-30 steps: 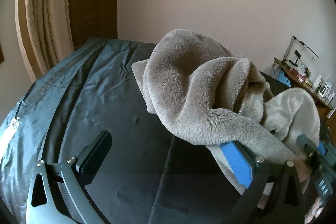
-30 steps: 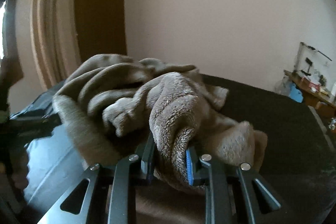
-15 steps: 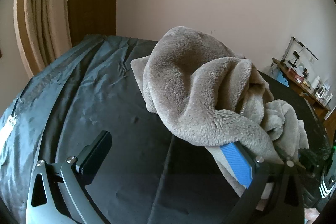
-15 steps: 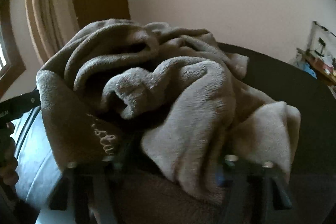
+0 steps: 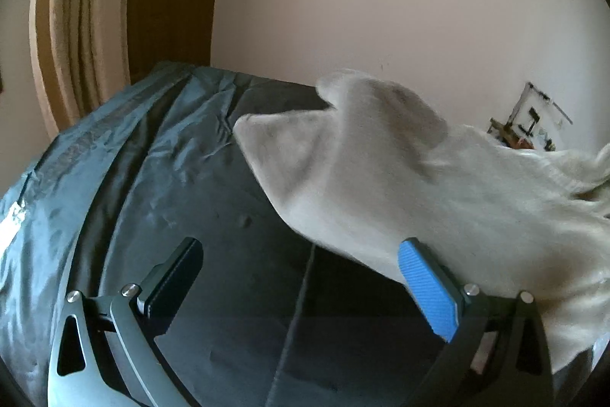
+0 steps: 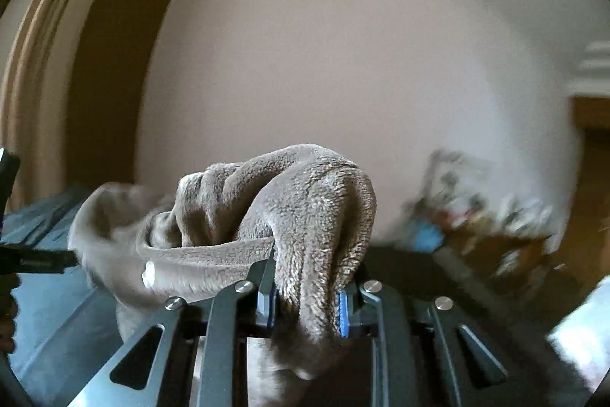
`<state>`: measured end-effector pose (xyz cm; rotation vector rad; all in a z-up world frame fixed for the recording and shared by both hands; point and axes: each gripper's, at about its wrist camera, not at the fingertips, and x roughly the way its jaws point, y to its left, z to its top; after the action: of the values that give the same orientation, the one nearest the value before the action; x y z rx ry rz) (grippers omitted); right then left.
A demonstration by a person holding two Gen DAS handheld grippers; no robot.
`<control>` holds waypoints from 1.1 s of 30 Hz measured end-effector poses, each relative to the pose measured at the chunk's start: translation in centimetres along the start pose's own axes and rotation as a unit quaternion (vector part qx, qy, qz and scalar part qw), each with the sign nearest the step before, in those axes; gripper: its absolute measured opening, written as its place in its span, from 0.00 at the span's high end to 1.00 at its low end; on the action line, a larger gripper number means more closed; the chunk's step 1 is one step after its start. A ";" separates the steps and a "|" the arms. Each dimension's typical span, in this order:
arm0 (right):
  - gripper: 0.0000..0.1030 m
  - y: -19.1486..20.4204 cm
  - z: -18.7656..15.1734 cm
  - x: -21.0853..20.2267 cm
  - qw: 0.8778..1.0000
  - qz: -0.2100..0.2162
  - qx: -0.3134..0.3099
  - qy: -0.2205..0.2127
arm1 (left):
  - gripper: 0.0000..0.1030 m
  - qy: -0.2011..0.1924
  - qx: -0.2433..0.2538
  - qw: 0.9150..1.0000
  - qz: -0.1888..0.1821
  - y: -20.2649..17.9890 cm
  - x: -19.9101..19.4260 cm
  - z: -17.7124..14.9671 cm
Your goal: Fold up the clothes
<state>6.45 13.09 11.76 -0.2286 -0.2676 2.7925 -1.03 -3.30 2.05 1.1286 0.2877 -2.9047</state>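
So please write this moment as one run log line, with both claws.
phase: lifting garment | right claw: closing on fleece garment | left claw: open, nothing between fingers | surface: dark bed cover

Fuzzy grey-beige fleece garment (image 5: 400,185), bunched, lifted, trailing onto dark bed cover

no legible text, faint lettering on left gripper (image 6: 36,260) too blurred to read

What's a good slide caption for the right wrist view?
Right tool closing on a bunched fold of grey fleece garment, lifted before a pale wall.
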 end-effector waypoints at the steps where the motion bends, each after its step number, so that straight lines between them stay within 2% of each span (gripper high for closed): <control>1: 0.78 -0.6 0.1 -1.1 1.000 -0.020 0.002 -0.014 | 0.00 0.001 -0.007 1.000 -0.005 0.2 0.0 0.1; 4: 0.78 -2.9 -0.7 -3.3 0.997 -0.068 0.026 -0.024 | 0.00 0.007 -0.025 0.999 -0.019 0.8 0.2 0.2; 7: 0.78 -5.2 -2.9 -4.4 0.994 -0.102 0.049 -0.001 | 0.00 0.012 -0.022 0.999 -0.035 0.7 0.5 0.0; 9: 0.78 -6.2 -5.0 -4.2 0.992 -0.111 0.051 0.034 | 0.00 0.019 -0.002 0.999 -0.042 -0.1 0.9 -0.4; 14: 0.78 -7.9 -9.0 -3.7 0.986 -0.104 0.074 0.105 | 0.00 0.043 0.046 0.995 -0.076 -2.4 0.9 -2.0; 16: 0.78 -8.5 -9.2 -3.4 0.985 -0.098 0.090 0.108 | 0.00 0.041 0.060 0.994 -0.087 -3.3 0.1 -2.2; 18: 0.78 -9.1 -9.2 -1.5 0.985 -0.092 0.097 0.113 | 0.00 0.029 0.077 0.993 -0.089 -4.4 -0.9 -1.8; 25: 0.78 -10.0 -8.9 -1.0 0.984 -0.077 0.122 0.106 | 0.00 0.000 0.121 0.989 -0.080 -7.4 -2.0 1.9; 27: 0.78 -9.8 -8.8 -0.7 0.984 -0.075 0.121 0.105 | 0.00 -0.003 0.135 0.987 -0.089 -7.8 -1.9 2.7; 33: 0.78 -9.7 -8.5 -0.2 0.984 -0.066 0.125 0.105 | 0.00 0.021 0.163 0.980 -0.111 -10.2 -0.9 2.5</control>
<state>11.18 23.40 5.54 -0.4246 0.1151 2.6098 -2.83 6.25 6.12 1.2727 -0.0736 -3.2138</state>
